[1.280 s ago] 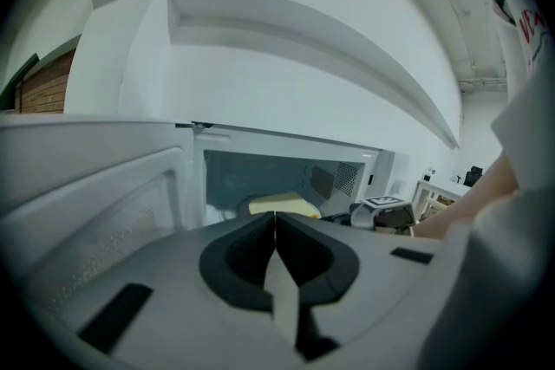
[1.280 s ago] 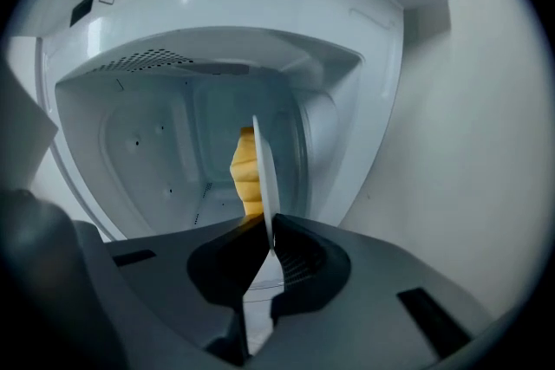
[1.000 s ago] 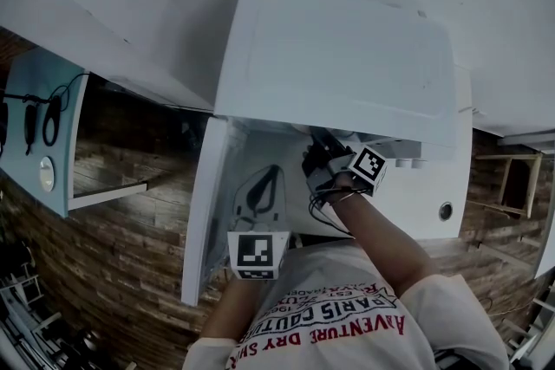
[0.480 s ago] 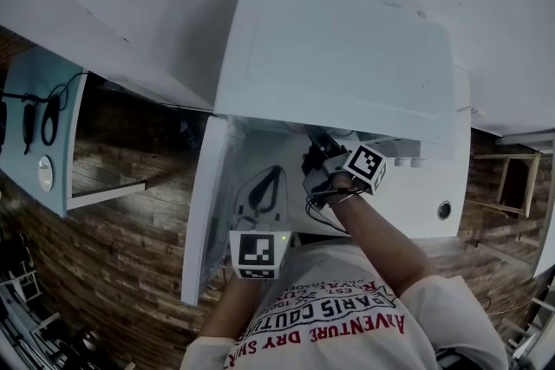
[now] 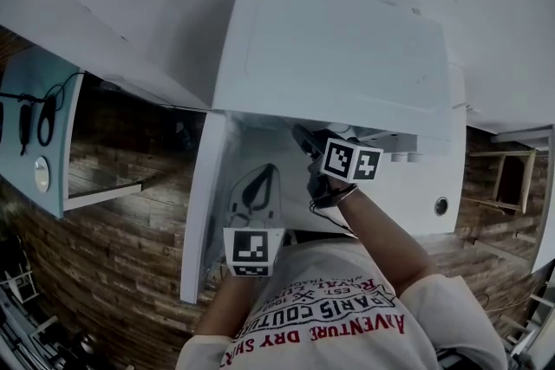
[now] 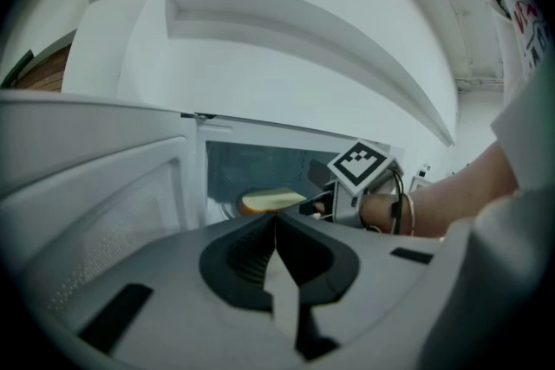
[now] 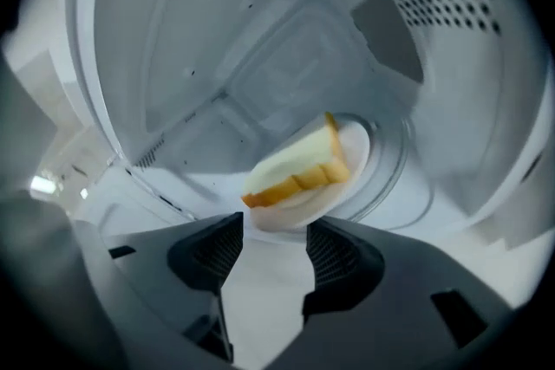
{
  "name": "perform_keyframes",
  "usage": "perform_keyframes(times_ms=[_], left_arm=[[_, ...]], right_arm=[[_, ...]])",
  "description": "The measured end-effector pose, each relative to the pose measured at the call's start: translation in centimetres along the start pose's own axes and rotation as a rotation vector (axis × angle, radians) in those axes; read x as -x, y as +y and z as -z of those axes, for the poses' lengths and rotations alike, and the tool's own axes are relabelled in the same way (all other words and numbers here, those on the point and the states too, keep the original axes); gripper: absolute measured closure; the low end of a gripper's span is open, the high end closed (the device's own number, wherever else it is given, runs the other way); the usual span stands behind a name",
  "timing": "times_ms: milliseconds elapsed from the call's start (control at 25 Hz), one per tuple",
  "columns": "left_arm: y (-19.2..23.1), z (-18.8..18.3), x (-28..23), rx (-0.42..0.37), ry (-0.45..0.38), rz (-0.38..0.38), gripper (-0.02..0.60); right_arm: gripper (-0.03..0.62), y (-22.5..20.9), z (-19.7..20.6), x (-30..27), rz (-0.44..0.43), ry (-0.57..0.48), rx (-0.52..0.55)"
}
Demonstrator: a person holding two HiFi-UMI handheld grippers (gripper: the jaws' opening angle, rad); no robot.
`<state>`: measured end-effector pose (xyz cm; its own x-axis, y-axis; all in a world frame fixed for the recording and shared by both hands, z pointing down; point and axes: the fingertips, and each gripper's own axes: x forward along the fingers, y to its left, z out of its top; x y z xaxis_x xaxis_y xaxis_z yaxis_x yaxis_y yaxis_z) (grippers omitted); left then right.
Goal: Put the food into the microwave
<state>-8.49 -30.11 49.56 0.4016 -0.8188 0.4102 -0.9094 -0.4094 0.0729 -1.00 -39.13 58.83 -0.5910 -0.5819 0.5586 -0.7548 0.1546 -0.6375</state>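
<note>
A slice of bread (image 7: pixel 299 169) lies on a small white plate (image 7: pixel 290 210) on the glass turntable (image 7: pixel 401 159) inside the white microwave (image 5: pixel 338 56). My right gripper (image 7: pixel 276 231) reaches into the cavity. Its jaws have just been opening and now stand open, with the plate's near rim between the tips and no pad pressing on it. The left gripper view shows the same bread (image 6: pixel 270 201) with the right gripper (image 6: pixel 317 204) beside it. My left gripper (image 6: pixel 276 225) hangs back in front of the opening, shut with nothing in it.
The microwave door (image 5: pixel 204 212) swings open to the left, close beside my left gripper (image 5: pixel 263 178). The control panel with its knob (image 5: pixel 441 205) is to the right of the cavity. A white wall shelf (image 6: pixel 303 30) runs above the microwave. Brick wall shows at both sides.
The right gripper has rolled about its own axis and shifted slightly left at the cavity mouth. The left gripper has stayed put.
</note>
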Motion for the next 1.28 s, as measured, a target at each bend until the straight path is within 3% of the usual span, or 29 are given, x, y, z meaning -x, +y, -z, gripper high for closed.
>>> perform_keyframes(times_ms=[160,520,720,920,1160,1240,1280], left_arm=[[0.0,0.0,0.1,0.013,-0.006,0.002,0.574],[0.7,0.0,0.5,0.018,-0.003,-0.011,0.574],[0.1,0.2,0.5,0.017,0.002,-0.001,0.574],[-0.5,0.3,0.6,0.014,0.002,0.009,0.574],[-1.1,-0.1,0.7,0.004,-0.007,0.014,0.574],[-1.4,-0.4,0.9,-0.001,-0.011,0.018,0.574],[-1.6,-0.6,1.0,-0.003,-0.015,0.019,0.574]], right_arm=[[0.370,-0.4,0.6,0.2,0.172,0.124,0.299],[0.370,-1.3,2.1,0.4,0.239,0.298,0.483],[0.375,-2.0,3.4,0.6,0.277,0.381,0.668],[0.375,-3.1,4.0,1.4,0.287,0.413,0.627],[0.400,-3.3,3.7,2.8,0.274,0.349,0.558],[0.457,-2.7,3.3,3.6,0.264,0.295,0.537],[0.517,-2.3,3.0,4.1,0.267,0.260,0.535]])
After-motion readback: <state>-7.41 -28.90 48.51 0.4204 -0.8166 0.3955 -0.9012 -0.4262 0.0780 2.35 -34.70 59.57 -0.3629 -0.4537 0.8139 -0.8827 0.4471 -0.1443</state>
